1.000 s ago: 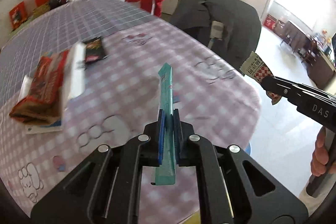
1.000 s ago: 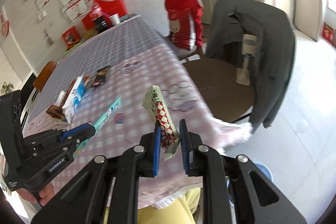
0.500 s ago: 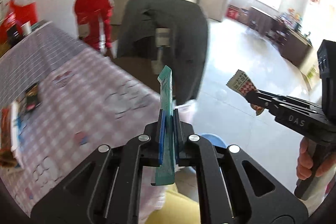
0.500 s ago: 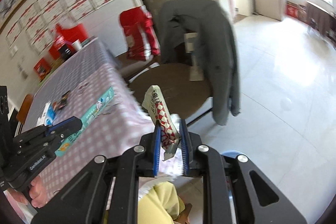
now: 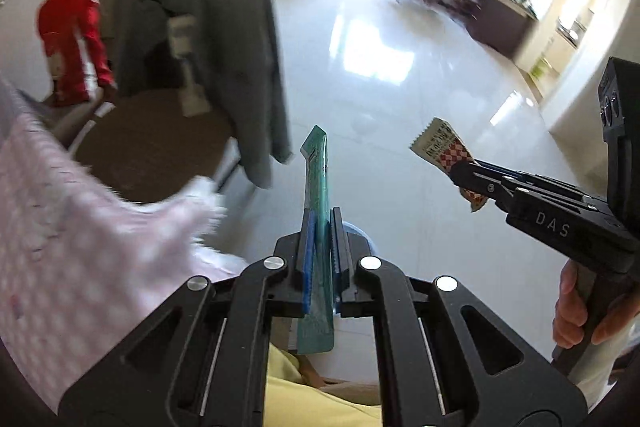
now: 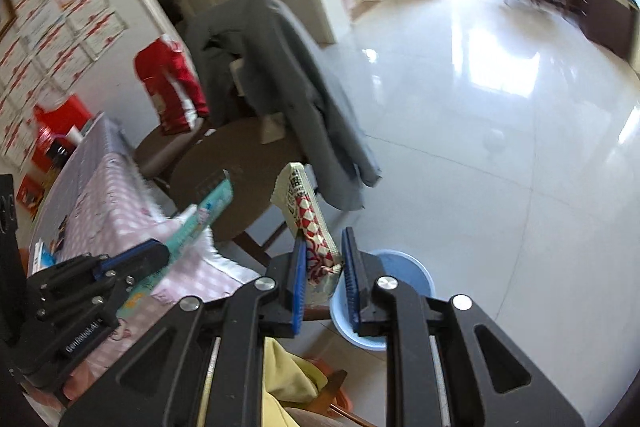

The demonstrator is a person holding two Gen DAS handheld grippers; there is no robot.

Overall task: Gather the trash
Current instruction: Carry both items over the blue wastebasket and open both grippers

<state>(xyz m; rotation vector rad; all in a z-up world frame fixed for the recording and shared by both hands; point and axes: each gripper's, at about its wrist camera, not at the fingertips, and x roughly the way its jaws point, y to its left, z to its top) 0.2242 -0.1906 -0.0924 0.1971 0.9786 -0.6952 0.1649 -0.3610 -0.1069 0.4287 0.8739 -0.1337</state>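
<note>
A glossy white tile floor (image 5: 400, 75) fills most of both views, with window glare at about 12 o'clock and dark cabinets (image 5: 480, 7) along the far wall at 1 o'clock. The counter (image 6: 104, 195), under a pink checked cloth, sits at 9 o'clock in both views. Beyond it is a round brown stool (image 5: 152, 147), and a grey jacket (image 5: 200, 39) hangs over a chair at 11 o'clock beside a red bag (image 5: 72, 43).

The left gripper (image 5: 321, 259) has its jaws closed on a teal flat packet (image 5: 318, 195), which stands on edge and reaches toward 12 o'clock. The right gripper (image 6: 322, 279) has its jaws clamped on a red-and-white checked wrapper (image 6: 308, 223), crumpled at the bottom and tilted toward 11 o'clock.

Only the right wrist view clearly shows the blue bin (image 6: 404, 275), on the floor right behind the right jaws at 5 o'clock of centre; the left view shows just a sliver of blue behind its jaws. The right view also shows wall certificates (image 6: 52, 19) at 10 o'clock and items lying on the counter. The left view alone shows a hand (image 5: 576, 311) gripping the right gripper's handle at 4 o'clock.
</note>
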